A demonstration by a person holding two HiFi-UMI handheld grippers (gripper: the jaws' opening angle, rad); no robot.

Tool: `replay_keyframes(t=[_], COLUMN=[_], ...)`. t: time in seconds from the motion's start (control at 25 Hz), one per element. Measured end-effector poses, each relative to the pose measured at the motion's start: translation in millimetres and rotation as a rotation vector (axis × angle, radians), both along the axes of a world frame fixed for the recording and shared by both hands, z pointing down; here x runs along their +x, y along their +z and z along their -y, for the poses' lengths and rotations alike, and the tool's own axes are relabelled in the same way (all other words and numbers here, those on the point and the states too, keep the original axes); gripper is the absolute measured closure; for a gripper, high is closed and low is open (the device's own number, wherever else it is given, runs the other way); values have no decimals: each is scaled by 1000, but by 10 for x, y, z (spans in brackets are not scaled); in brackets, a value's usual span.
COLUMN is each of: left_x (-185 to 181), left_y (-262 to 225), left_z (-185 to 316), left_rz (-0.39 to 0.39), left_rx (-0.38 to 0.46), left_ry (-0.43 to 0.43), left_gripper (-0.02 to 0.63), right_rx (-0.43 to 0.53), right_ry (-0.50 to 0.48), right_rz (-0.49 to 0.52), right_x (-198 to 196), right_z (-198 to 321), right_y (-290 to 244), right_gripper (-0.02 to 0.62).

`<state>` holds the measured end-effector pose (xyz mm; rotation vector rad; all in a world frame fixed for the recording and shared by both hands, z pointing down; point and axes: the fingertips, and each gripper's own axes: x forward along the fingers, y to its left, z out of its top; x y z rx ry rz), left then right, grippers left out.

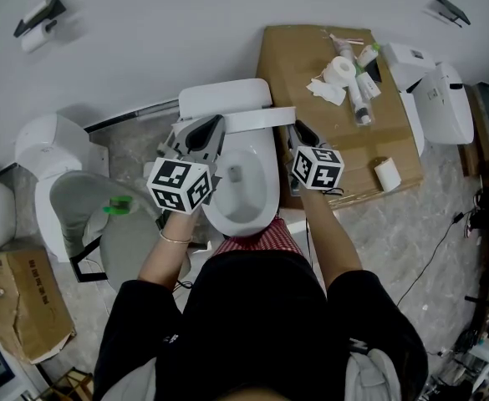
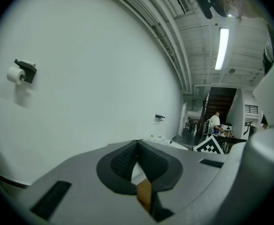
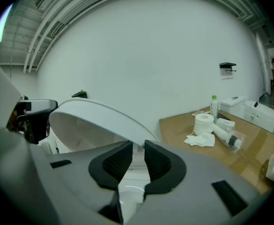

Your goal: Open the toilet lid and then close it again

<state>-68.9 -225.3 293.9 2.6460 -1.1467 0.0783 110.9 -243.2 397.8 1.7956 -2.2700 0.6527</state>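
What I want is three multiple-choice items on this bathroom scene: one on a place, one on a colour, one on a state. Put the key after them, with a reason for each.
1. The paper roll beside the crumpled tissue stands on: A the toilet tank; B the cardboard box; C the floor.
2. The toilet lid is: A black; B white; C brown.
3. The toilet lid is: A raised off the bowl; B flat shut; C taken off and laid on the floor.

Key:
1 B: the roll sits on the brown box top, to the right of the toilet.
2 B: the lid shows white in both the head view and the right gripper view.
3 A: the lid stands tilted above the open bowl, with its rim at the jaws of the right gripper.
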Motion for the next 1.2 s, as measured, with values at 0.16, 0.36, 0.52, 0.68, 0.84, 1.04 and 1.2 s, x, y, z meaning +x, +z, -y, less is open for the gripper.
replay_keyframes(t=[0.16,0.36,0.52,0.68,0.84,1.04,1.2], left_x=[-1,1,1,-5,7,6,-6], left_y=[8,12,22,27,45,69,82], left_z=[-17,-44,-53,-68,-110,-161,-171], left_rz=[2,0,-3,-8,-14,-25,-27], left_rx=[1,0,-1,-4,-7,-9,-14], left_ry=[3,10,7,7,8,16,17], left_gripper=[601,601,601,601,601,601,601], right_rx=[-7,-13,-13,-13,1,25,37], right_ry=[17,39,36,9,-20,-47,-61], right_rz=[20,42,69,84,98,117,123], right_x=[-2,8,0,-75,-149,-228,-271], right_z=[-17,-57,-115,-170,-206,-245,-279], right_y=[13,21,23,17,-15,-81,-123], right_gripper=[521,521,523,552,569,575,575])
